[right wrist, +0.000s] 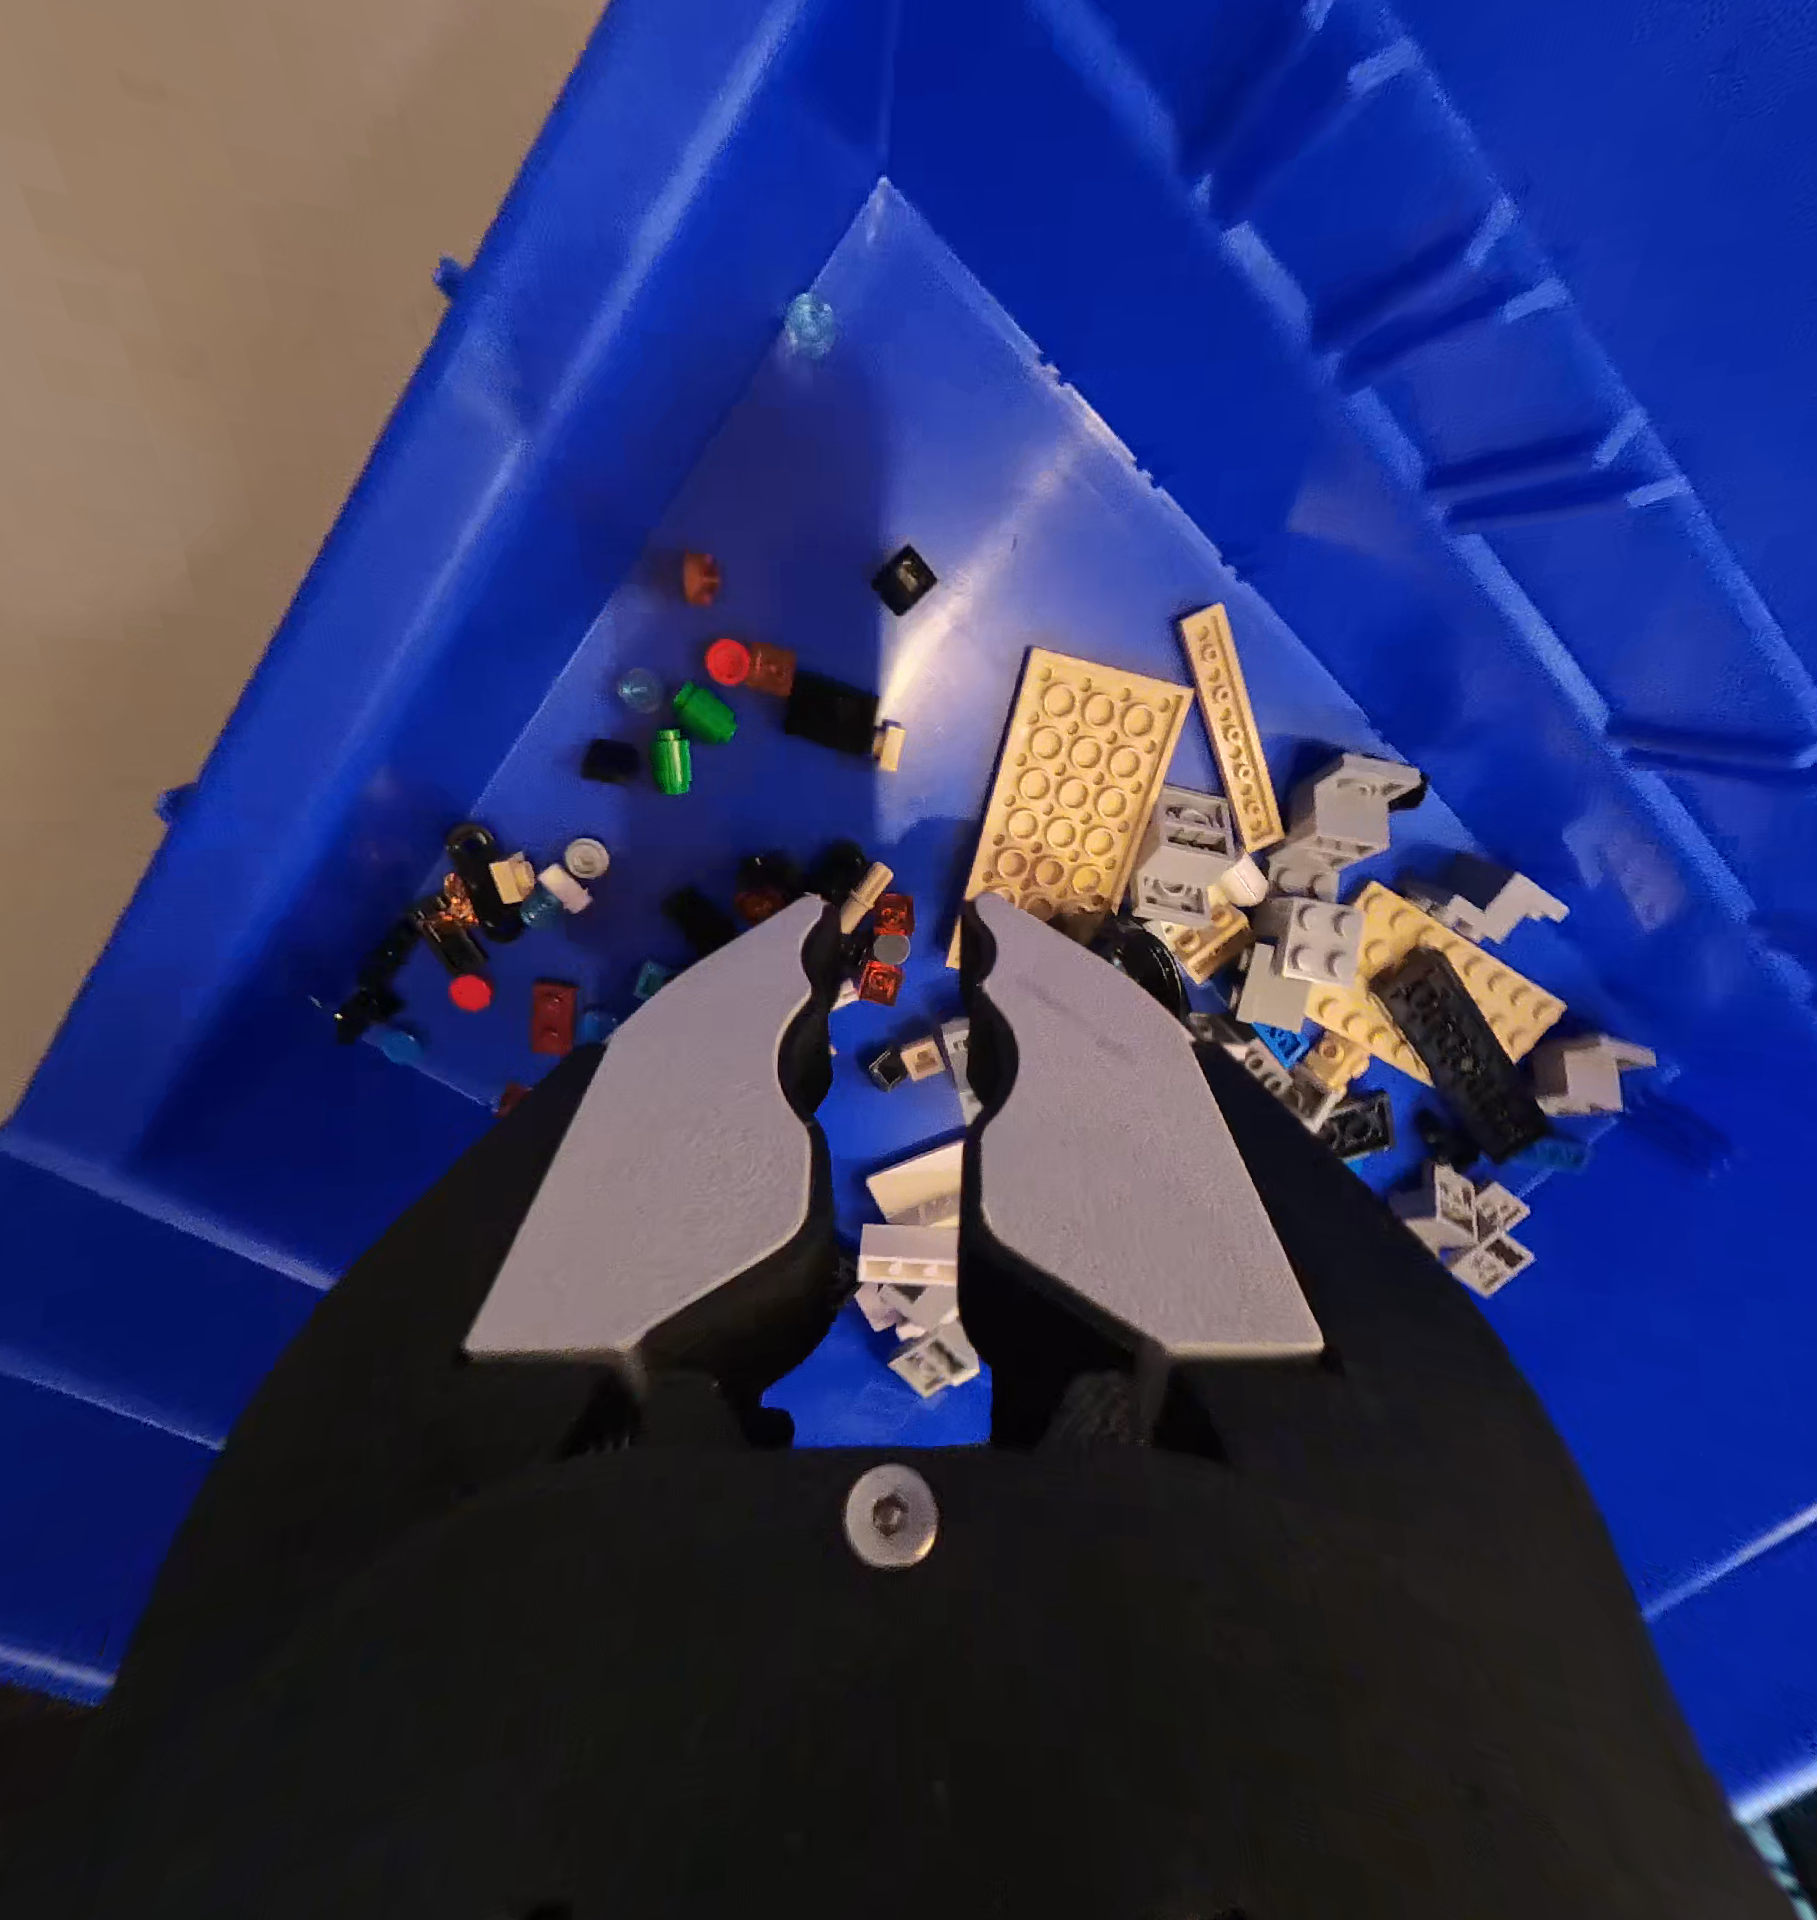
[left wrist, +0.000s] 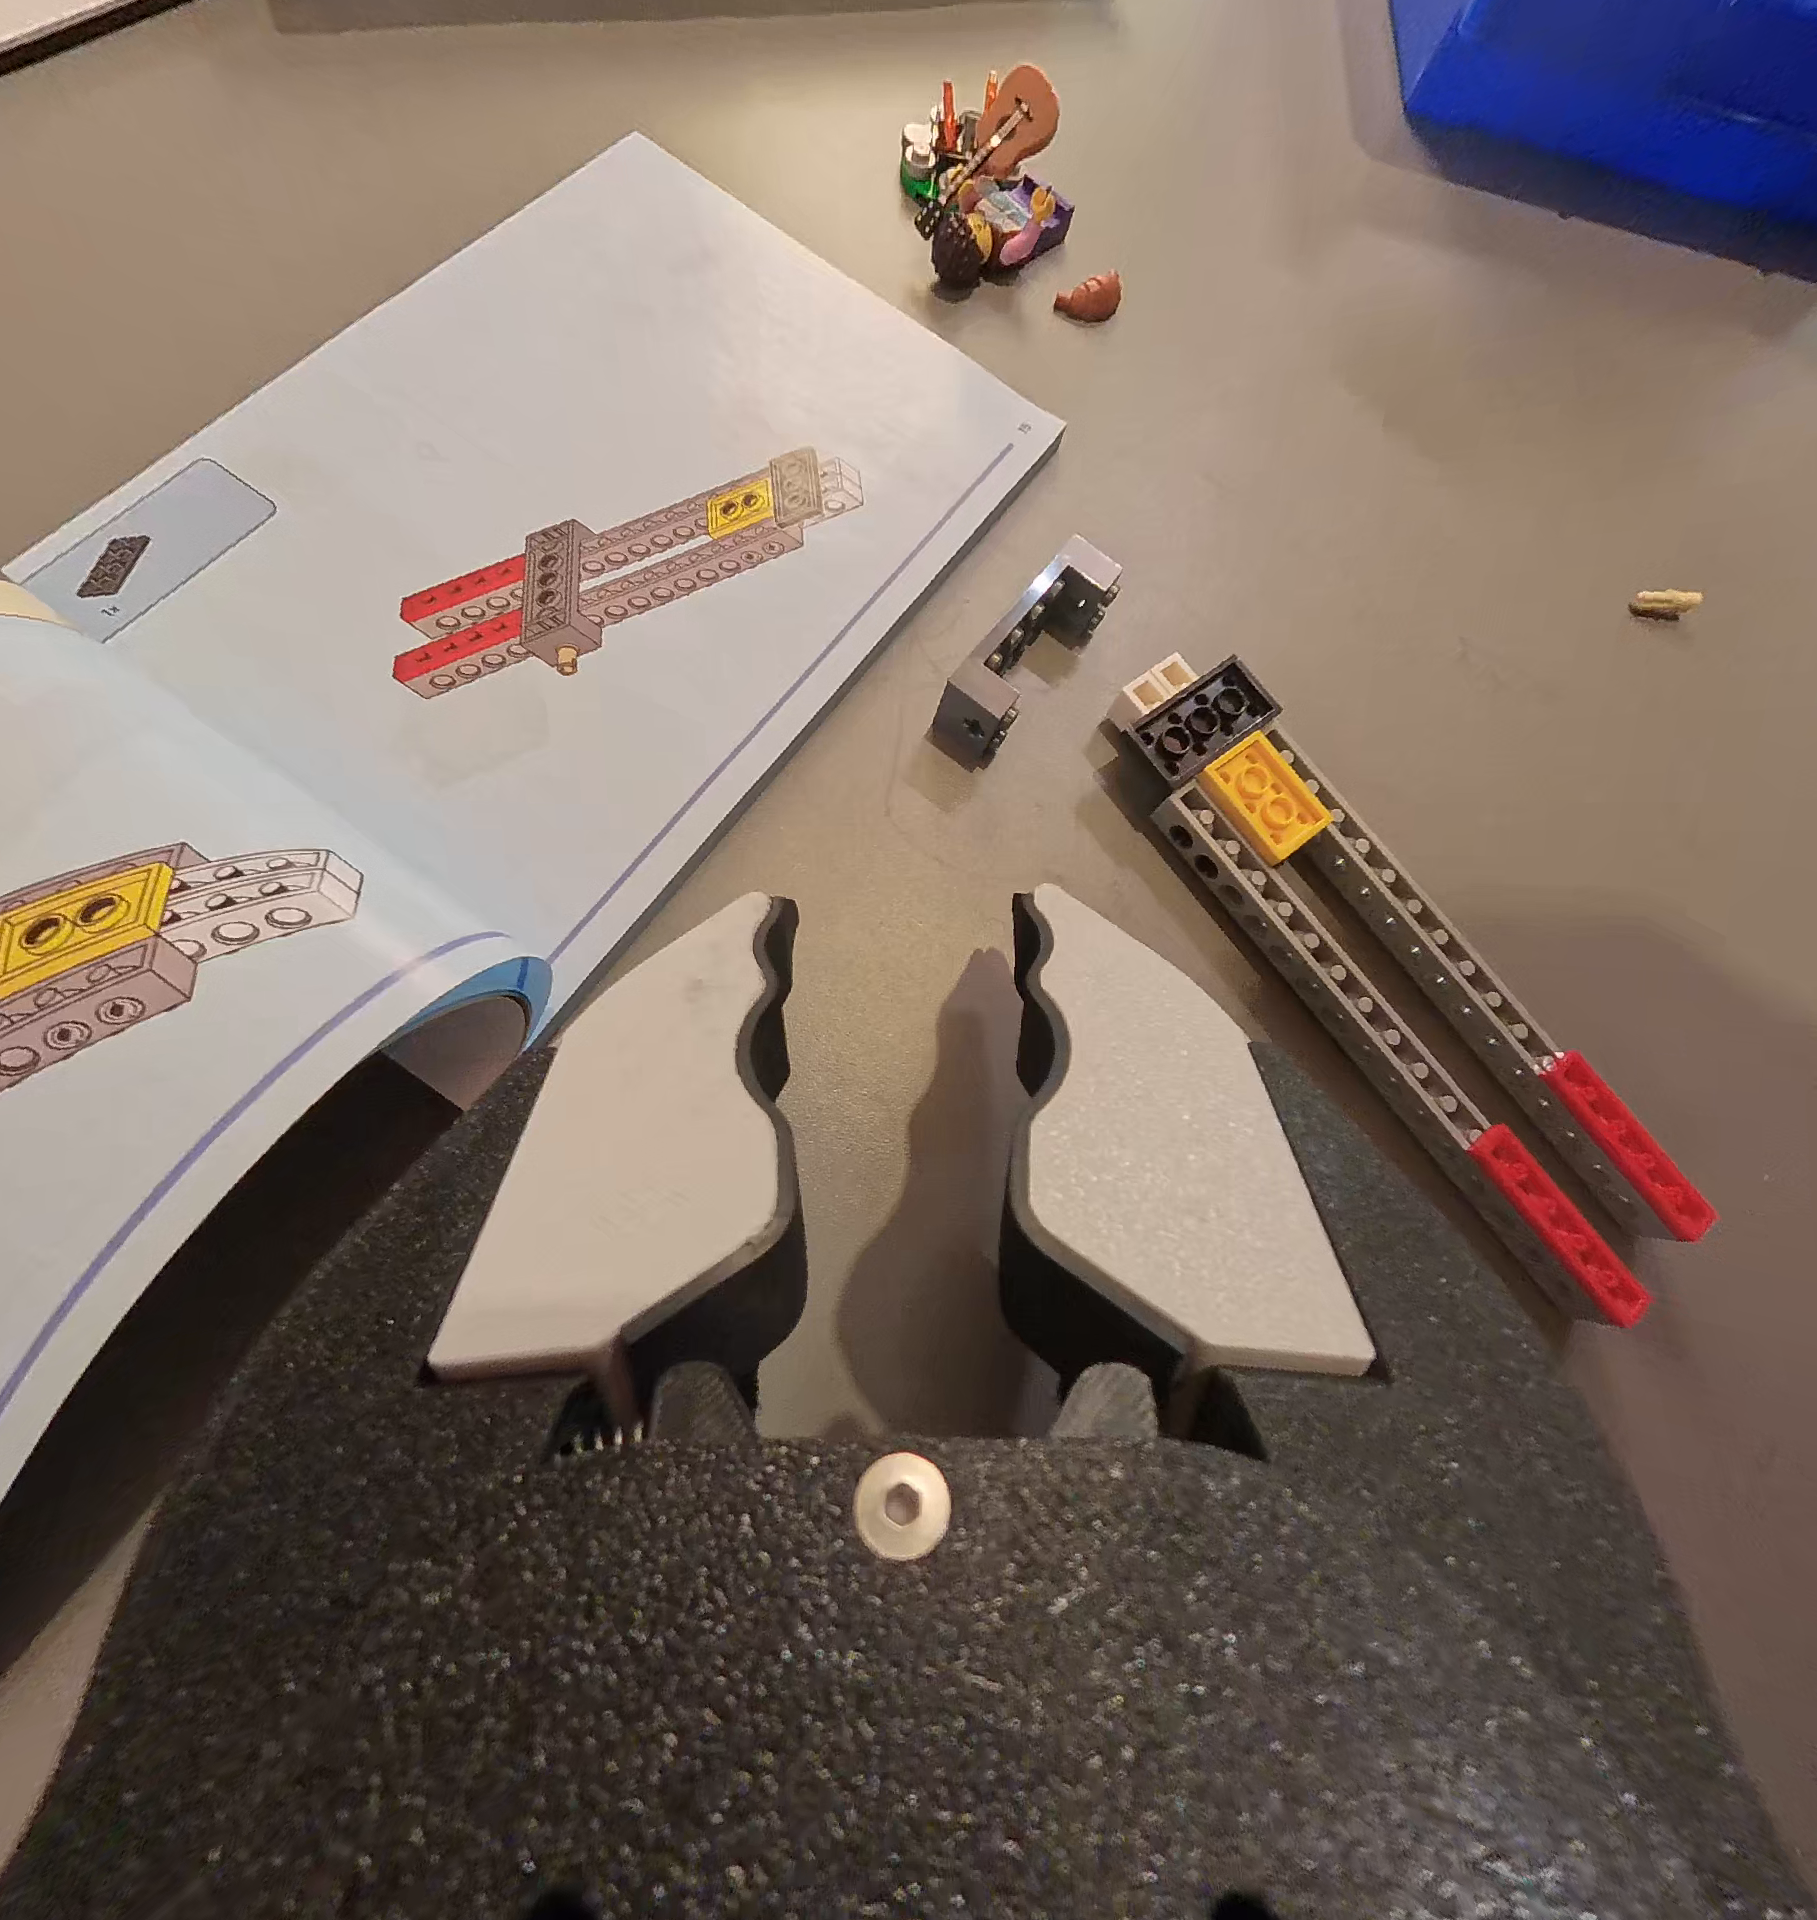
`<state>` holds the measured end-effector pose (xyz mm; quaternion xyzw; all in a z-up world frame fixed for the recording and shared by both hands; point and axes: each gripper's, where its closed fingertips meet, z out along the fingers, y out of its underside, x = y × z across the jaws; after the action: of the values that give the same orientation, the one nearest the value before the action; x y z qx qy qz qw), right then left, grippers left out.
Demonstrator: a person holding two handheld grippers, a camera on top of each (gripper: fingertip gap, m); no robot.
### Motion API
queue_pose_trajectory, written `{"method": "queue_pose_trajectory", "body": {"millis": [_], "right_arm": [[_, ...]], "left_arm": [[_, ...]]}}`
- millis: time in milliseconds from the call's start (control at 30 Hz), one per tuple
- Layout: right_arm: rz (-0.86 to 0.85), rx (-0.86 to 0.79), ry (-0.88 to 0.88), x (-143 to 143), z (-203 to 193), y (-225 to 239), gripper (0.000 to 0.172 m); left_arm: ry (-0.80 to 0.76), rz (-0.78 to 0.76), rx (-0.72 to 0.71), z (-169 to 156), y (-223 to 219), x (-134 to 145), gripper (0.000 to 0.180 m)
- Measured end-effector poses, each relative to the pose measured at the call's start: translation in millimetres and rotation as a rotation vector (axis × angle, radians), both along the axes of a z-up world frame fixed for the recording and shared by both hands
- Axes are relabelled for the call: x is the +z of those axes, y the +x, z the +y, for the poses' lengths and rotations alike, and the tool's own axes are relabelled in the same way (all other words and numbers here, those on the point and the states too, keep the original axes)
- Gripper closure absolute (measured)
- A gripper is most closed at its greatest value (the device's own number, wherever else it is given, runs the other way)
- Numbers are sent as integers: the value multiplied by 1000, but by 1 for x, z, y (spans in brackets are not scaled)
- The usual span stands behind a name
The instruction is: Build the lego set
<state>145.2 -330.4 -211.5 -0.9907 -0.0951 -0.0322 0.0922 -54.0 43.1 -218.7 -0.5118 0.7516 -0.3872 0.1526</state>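
The left hand-held gripper [left wrist: 899,935] hangs over bare bench [left wrist: 1299,436], fingers spread, gripping nothing. Just right of it lies a brick frame [left wrist: 1403,987]: two long grey beams side by side, red ends nearest, running away and leftward to a yellow plate [left wrist: 1265,798] and a black plate [left wrist: 1203,717] at the far end. A grey bracket [left wrist: 1029,644] sits just left of that far end, beside the open booklet [left wrist: 530,582]. Farther off are a small toy heap [left wrist: 987,177] and a blue bin [left wrist: 1652,125].

The right hand-held gripper [right wrist: 893,920] reaches into the bin [right wrist: 592,436], fingers parted and bare, above loose pieces; a tan pin [right wrist: 862,883] lies by its left fingertip, a big tan plate [right wrist: 1075,790] just beyond the right.
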Motion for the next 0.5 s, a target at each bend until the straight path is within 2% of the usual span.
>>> {"method": "queue_pose_trajectory", "body": {"millis": [133,233,500], "right_arm": [[8,154,-24,-14,-10,1,148],[9,255,19,-12,-5,-1,148],[-14,394,7,-13,1,0,146]], "left_arm": [[6,12,2,0,0,-2,139],[13,16,5,1,1,-3,139],[34,22,18,2,1,-5,139]]}}
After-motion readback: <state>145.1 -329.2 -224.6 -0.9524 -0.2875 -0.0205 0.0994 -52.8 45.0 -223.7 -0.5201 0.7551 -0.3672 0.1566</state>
